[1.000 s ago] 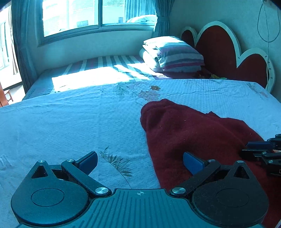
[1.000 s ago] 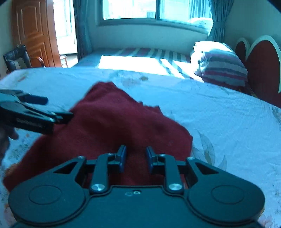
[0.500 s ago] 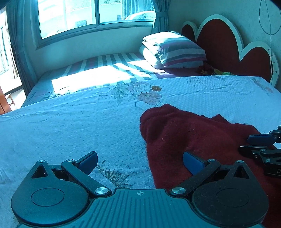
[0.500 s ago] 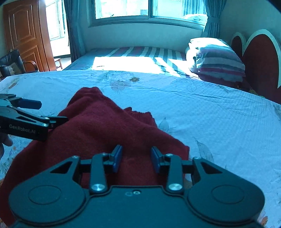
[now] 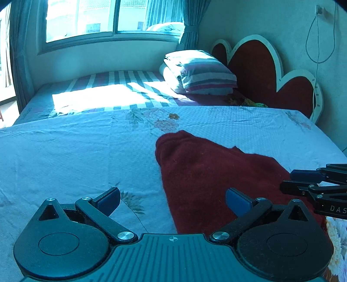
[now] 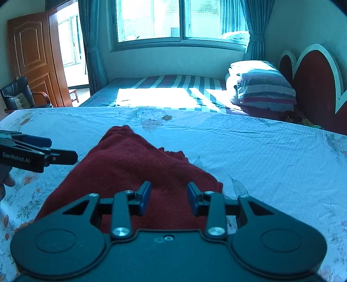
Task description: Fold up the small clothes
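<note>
Jaws, right: the right gripper (image 6: 167,198) fills the bottom centre of the right wrist view, its jaws partly apart with a clear gap; last two readings of their spread are close, so I take them as having nearly stopped widening. Nothing is pinched; the cloth shows through the gap, below the pads.
Jaws, left: the left gripper (image 5: 172,200) sits at the bottom of the left wrist view with its jaws spread wide and empty; one blue pad is over the sheet, the other over the cloth's near edge.
Garment: a dark red knitted garment (image 6: 130,169) lies in a loosely doubled heap on the bed sheet (image 6: 271,162), lower centre of the right view and right of centre in the left view, its far end rounded and rumpled.
Step in hand: by my reading a fold has been laid and let go, and both tools hang just above the cloth, apart from it.
Next move: likely a fresh grip on an edge or corner at each side, both taken low at the sheet so only one layer is caught, then carried across evenly.
Beyond: striped pillows (image 6: 262,86) and a heart-shaped headboard (image 6: 314,86) at upper right, window (image 6: 180,19) at top.
</note>
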The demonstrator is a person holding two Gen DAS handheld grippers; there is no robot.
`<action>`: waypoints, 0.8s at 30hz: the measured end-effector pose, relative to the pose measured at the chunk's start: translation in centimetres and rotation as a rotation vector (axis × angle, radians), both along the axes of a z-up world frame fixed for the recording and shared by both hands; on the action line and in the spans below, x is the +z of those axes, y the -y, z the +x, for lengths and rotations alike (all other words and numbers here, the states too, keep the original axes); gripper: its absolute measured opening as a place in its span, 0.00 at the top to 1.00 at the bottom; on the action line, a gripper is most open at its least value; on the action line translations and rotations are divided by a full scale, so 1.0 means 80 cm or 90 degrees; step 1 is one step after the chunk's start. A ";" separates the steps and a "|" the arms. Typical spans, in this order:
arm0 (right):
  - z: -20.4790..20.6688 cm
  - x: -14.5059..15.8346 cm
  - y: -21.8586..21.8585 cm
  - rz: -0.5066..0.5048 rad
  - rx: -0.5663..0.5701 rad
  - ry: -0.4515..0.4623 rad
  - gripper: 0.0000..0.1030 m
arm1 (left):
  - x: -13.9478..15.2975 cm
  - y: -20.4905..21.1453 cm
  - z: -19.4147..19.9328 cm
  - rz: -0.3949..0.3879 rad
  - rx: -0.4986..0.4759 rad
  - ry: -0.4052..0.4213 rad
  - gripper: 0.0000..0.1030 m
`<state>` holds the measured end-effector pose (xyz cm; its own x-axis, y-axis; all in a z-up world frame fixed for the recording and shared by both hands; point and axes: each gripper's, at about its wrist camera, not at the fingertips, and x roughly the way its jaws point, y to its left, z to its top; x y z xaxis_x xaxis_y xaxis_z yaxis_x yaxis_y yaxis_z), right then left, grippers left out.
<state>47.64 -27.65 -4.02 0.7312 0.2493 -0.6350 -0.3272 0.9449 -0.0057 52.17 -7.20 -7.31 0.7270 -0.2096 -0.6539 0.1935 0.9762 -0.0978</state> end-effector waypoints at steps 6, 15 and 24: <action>0.010 -0.040 -0.008 -0.044 -0.020 -0.037 0.61 | -0.035 0.014 0.005 0.011 -0.009 -0.041 0.00; -0.029 0.006 0.028 0.024 -0.059 0.006 0.57 | -0.002 -0.013 -0.045 0.004 -0.008 -0.025 0.00; -0.033 -0.042 0.002 -0.041 -0.043 -0.050 0.58 | -0.035 0.001 -0.055 0.008 -0.014 -0.074 0.00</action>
